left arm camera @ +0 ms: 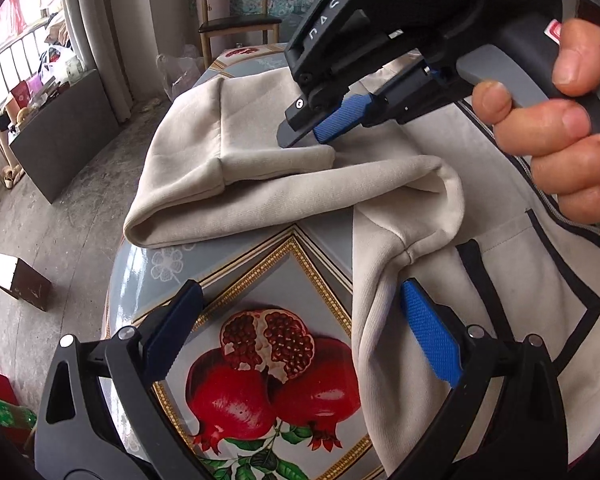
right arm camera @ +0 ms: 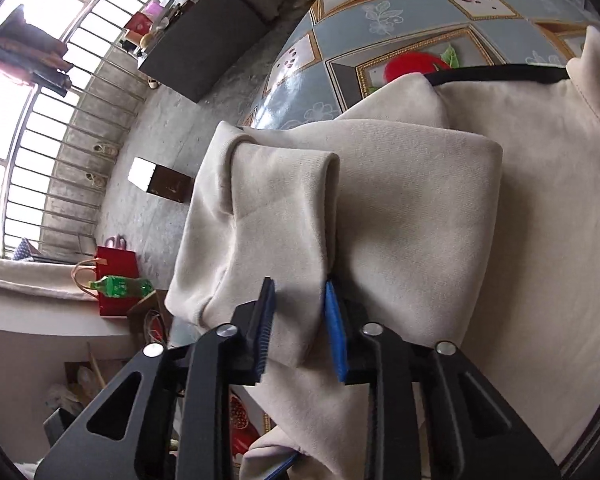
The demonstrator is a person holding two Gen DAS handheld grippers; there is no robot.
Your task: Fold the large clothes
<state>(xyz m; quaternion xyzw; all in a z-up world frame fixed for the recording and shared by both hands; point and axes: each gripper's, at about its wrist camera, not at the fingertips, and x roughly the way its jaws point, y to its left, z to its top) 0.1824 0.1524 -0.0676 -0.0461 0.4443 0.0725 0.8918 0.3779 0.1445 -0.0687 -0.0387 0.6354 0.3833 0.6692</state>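
Table (left arm camera: 148, 280) with pomegranate print lies under both our tongs, the beige jacket (left arm camera: 440, 248) spread across it. Our right tongs (right arm camera: 300, 320) have clamped shut on its folded sleeve (right arm camera: 284, 208); our left tongs (left arm camera: 300, 332) gape wide, empty, beside the jacket's edge.

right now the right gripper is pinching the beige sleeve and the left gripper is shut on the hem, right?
Not quite. The right gripper does pinch the beige sleeve, but the left gripper is open, shut on nothing: the left wrist view shows its fingers spread wide over the table.
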